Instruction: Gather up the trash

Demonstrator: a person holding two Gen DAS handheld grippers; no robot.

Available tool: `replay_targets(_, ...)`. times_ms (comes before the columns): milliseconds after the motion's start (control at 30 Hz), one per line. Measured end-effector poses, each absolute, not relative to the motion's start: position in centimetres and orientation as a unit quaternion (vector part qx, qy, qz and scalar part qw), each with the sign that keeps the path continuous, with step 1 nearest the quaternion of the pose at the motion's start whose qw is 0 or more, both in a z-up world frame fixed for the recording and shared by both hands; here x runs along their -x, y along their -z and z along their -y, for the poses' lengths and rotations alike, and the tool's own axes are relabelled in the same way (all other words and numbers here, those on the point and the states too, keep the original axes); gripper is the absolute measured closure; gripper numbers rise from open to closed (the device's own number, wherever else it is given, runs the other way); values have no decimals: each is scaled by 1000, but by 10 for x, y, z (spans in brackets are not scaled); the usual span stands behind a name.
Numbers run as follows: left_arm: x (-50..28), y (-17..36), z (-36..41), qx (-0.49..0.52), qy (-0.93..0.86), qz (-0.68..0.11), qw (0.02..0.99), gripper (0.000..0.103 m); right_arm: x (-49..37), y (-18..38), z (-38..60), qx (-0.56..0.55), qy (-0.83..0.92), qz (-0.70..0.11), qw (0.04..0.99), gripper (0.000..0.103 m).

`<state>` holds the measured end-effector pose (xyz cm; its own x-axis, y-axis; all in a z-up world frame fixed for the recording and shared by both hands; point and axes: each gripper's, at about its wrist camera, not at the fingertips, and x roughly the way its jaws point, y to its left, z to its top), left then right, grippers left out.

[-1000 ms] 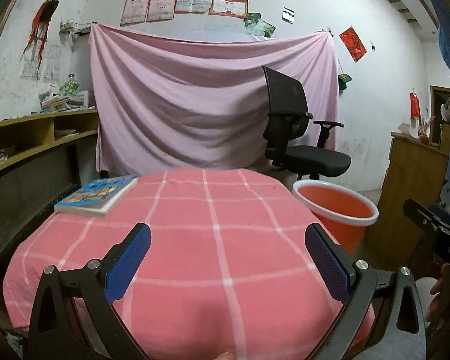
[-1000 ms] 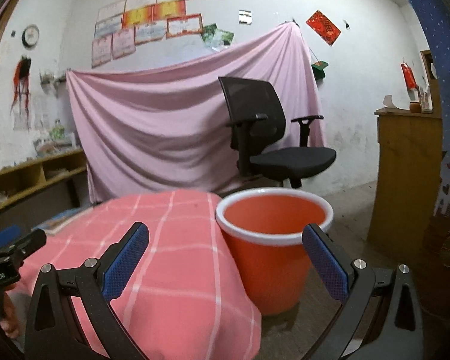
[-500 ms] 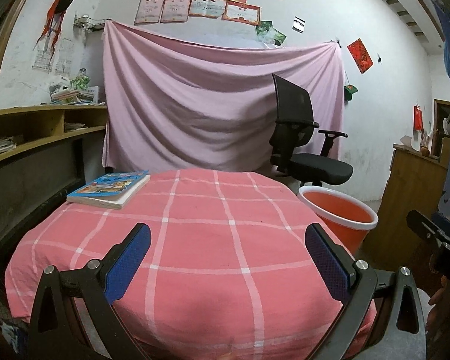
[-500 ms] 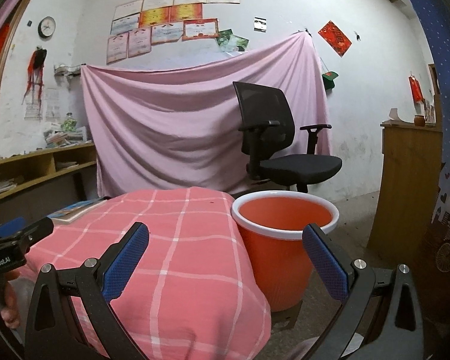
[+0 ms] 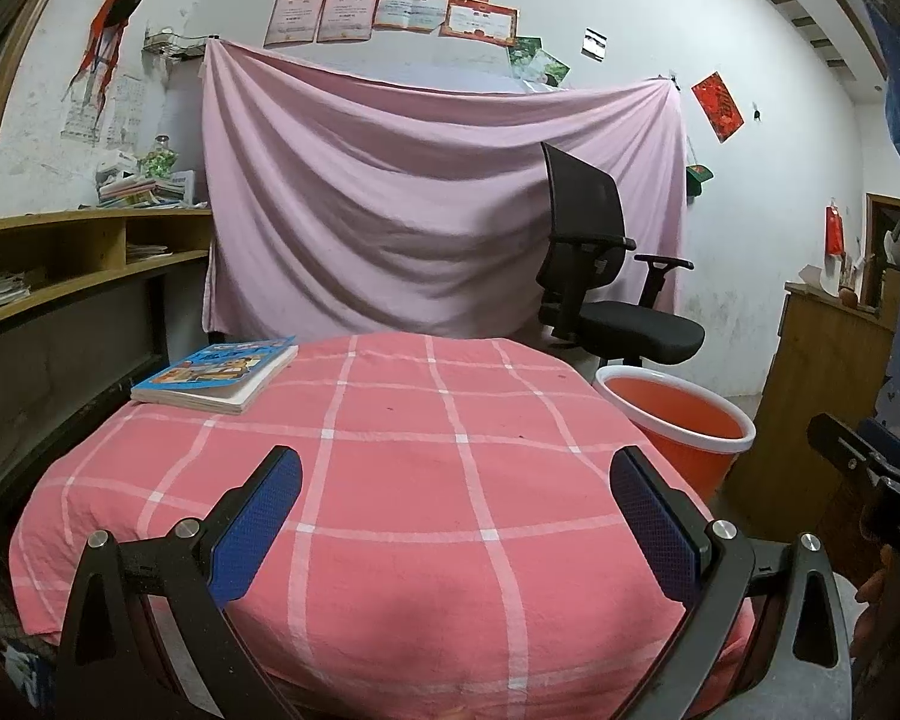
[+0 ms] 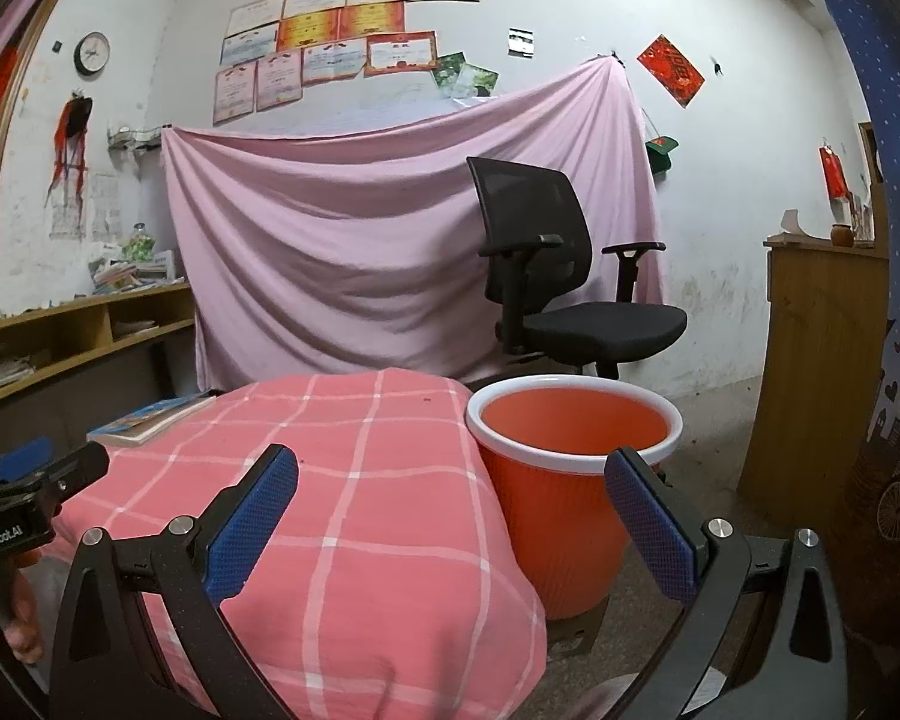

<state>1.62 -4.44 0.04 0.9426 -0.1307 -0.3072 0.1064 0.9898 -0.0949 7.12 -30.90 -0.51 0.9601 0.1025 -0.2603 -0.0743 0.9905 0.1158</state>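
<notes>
An orange bucket (image 6: 570,468) with a white rim stands on the floor right of the table; it also shows in the left wrist view (image 5: 678,426). I see no trash on the pink checked tablecloth (image 5: 426,480). My left gripper (image 5: 455,522) is open and empty, held at the table's near edge. My right gripper (image 6: 450,522) is open and empty, held between the table's right edge (image 6: 486,480) and the bucket. The inside of the bucket looks bare where I can see it.
A blue book (image 5: 216,373) lies at the table's far left. A black office chair (image 5: 600,306) stands behind the bucket before a pink hanging sheet (image 5: 426,210). Wooden shelves (image 5: 60,276) run along the left wall, a wooden cabinet (image 6: 822,372) at the right.
Both grippers have pulled back and lowered, so the table and bucket look farther away. Both stay open and empty.
</notes>
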Motion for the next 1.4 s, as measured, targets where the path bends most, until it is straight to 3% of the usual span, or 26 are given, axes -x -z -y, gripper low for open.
replay_targets(1400, -18, -2, 44, 41, 61, -158, 985, 2, -68, 6, 308, -53, -48, -141, 988, 0)
